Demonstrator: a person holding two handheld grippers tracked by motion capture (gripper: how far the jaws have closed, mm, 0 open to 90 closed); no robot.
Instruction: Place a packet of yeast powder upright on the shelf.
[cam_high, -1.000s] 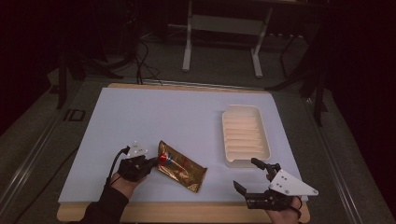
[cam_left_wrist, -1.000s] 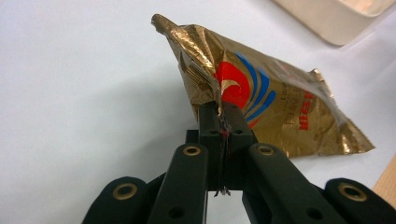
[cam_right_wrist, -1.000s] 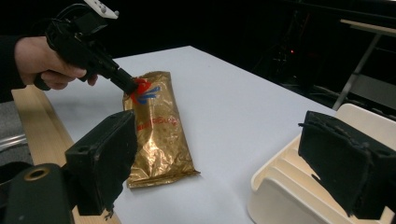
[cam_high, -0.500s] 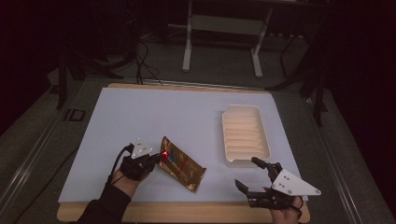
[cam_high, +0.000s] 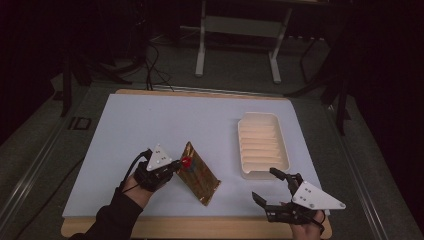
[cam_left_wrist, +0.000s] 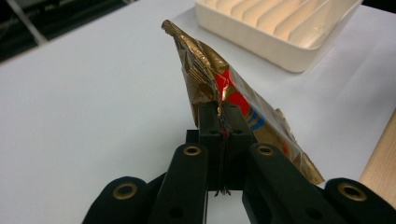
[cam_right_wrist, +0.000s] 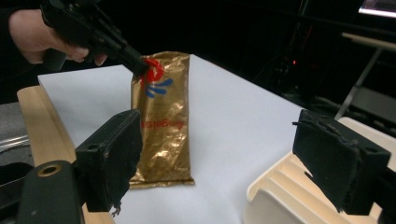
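The left gripper is pinched tight on the edge of a gold packet, tipping one end up off the white table near its front. To lift cleanly, keep the pinch firm and rise slowly. The right gripper hangs wide open, holding nothing, beside the cream ridged tray. The packet is crinkled foil with red and blue markings.

High view looks down over table, claw views close, sharing gold pouch
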